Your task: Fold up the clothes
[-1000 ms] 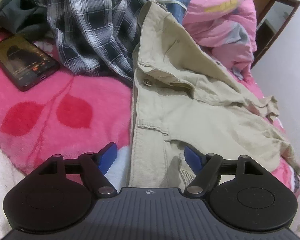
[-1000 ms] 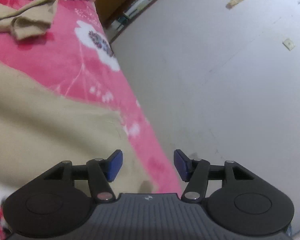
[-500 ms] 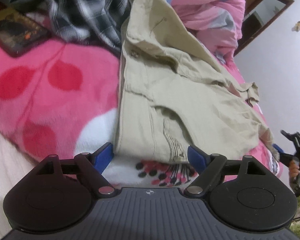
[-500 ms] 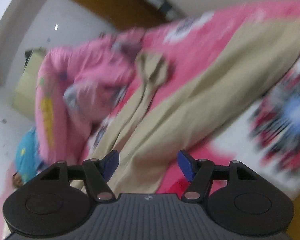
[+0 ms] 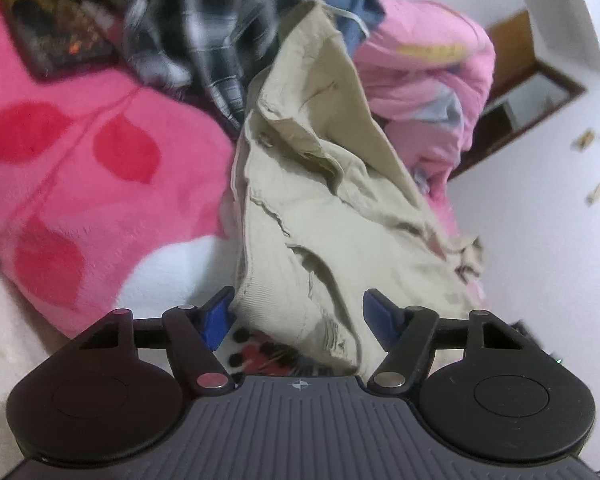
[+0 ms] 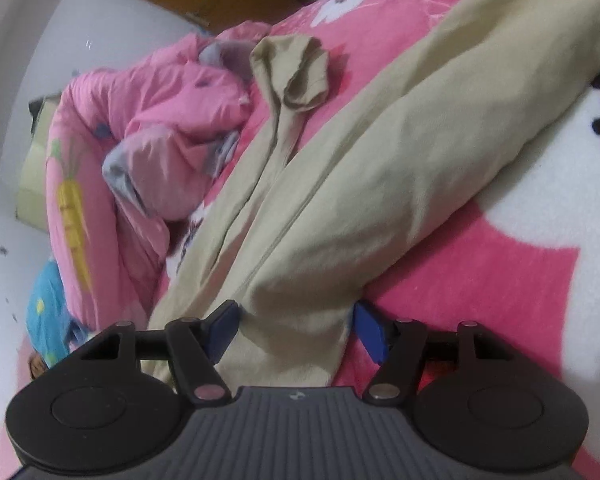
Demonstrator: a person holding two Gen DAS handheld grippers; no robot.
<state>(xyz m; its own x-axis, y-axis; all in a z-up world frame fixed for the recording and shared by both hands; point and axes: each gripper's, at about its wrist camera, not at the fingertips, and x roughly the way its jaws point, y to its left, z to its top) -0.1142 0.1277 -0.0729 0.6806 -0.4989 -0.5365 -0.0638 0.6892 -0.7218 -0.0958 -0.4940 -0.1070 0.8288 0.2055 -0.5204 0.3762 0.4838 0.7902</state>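
The beige trousers (image 5: 324,216) lie crumpled across the pink blanket (image 5: 80,168), waist toward the plaid shirt (image 5: 204,28) and phone (image 5: 56,36). The left gripper (image 5: 298,322) is closing, its jaws astride the near edge of the cloth but not yet pinching it. The right gripper (image 6: 296,328) stands wide around a trouser leg (image 6: 380,184), gripping nothing. The fabric looks soft, limp and fairly light; seams and hems would likely give the firmest hold.

Matt beige woven-cloth trousers (image 5: 332,208) lie on a fluffy pink fleece blanket (image 5: 80,184); the quilt (image 6: 148,120) looks smooth
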